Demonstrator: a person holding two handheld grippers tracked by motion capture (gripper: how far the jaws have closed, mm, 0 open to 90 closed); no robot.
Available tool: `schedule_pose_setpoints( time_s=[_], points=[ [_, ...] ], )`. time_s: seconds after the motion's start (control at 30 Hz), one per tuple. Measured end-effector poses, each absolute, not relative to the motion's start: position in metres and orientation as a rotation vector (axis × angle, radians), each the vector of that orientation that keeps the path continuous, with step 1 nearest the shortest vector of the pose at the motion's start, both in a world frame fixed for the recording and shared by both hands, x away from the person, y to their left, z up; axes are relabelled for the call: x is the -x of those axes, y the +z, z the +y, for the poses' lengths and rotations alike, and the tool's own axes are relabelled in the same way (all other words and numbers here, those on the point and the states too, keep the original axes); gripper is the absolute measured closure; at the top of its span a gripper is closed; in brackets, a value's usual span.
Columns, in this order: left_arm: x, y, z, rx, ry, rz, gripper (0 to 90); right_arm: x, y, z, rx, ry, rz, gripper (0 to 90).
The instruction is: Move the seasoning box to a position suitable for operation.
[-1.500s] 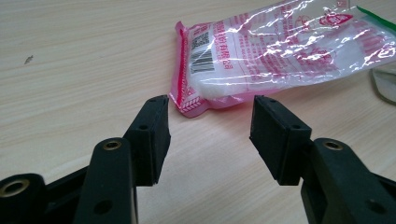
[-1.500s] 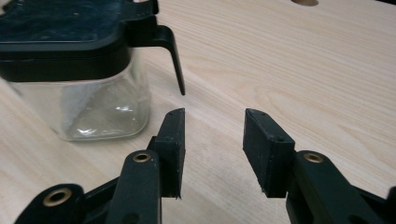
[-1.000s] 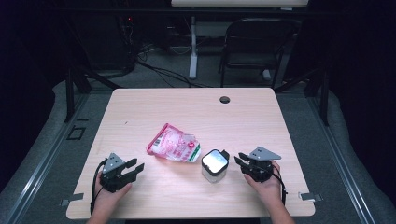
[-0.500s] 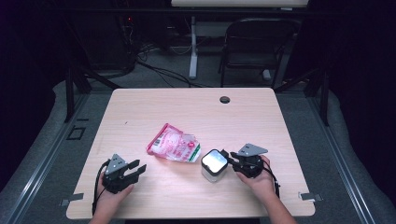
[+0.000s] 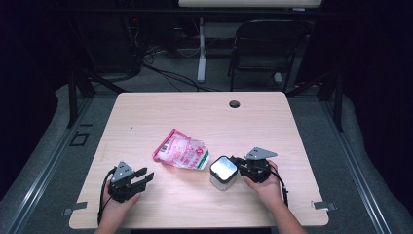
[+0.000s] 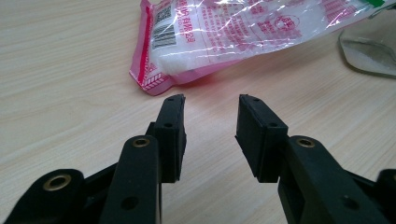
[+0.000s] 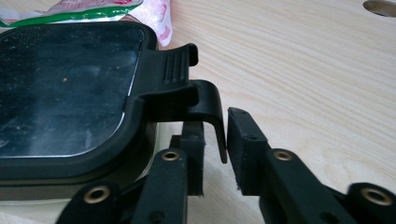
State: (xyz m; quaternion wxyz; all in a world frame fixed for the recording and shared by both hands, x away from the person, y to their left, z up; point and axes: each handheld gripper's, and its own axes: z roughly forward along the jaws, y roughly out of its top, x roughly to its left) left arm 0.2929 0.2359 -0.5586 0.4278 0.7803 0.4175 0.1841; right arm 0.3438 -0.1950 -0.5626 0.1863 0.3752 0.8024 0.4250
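A clear square container [image 5: 223, 169] with a black-rimmed lid [image 7: 65, 88] stands on the table's near right. My right gripper [image 5: 237, 166] lies level against its right side. In the right gripper view the lid's black latch [image 7: 205, 93] hangs between the jaws of that gripper [image 7: 215, 119], which have just been closing. A thin gap still shows on the latch's left. A pink and white pouch [image 5: 181, 151] lies flat left of the container. My left gripper [image 5: 145, 176] rests near the front left, open and holding nothing [image 6: 210, 109], pointed at the pouch [image 6: 243, 32].
The wooden table [image 5: 146, 122] has a round cable hole [image 5: 234, 104] near its far edge. A dark chair [image 5: 265, 48] and cables stand beyond the table. The container's glass wall [image 6: 373, 51] shows at the right of the left gripper view.
My right gripper has slid left across the table up to the container, and its jaws have narrowed around the lid latch. The left gripper has kept still.
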Motion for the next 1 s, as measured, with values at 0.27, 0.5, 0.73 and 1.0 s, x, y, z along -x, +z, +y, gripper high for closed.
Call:
schedule_pose_setpoints(
  time_s=[0.27, 0.5, 0.73, 1.0],
  points=[
    [-0.291, -0.559, 0.233, -1.935, 0.463, 1.047, 62.4, -0.334, -0.560, -0.188, -1.007, 1.094, 2.233, 85.4],
    [-0.287, -0.556, 0.229, -1.932, 0.474, 1.026, 62.7, -0.321, -0.557, -0.185, -1.023, 1.019, 2.222, 86.0],
    [-0.284, -0.552, 0.219, -1.923, 0.466, 0.998, 63.8, -0.308, -0.554, -0.177, -1.075, 0.979, 2.213, 86.0],
    [-0.282, -0.547, 0.200, -1.909, 0.429, 0.965, 66.5, -0.300, -0.553, -0.170, -1.146, 0.948, 2.167, 85.9]
  ],
)
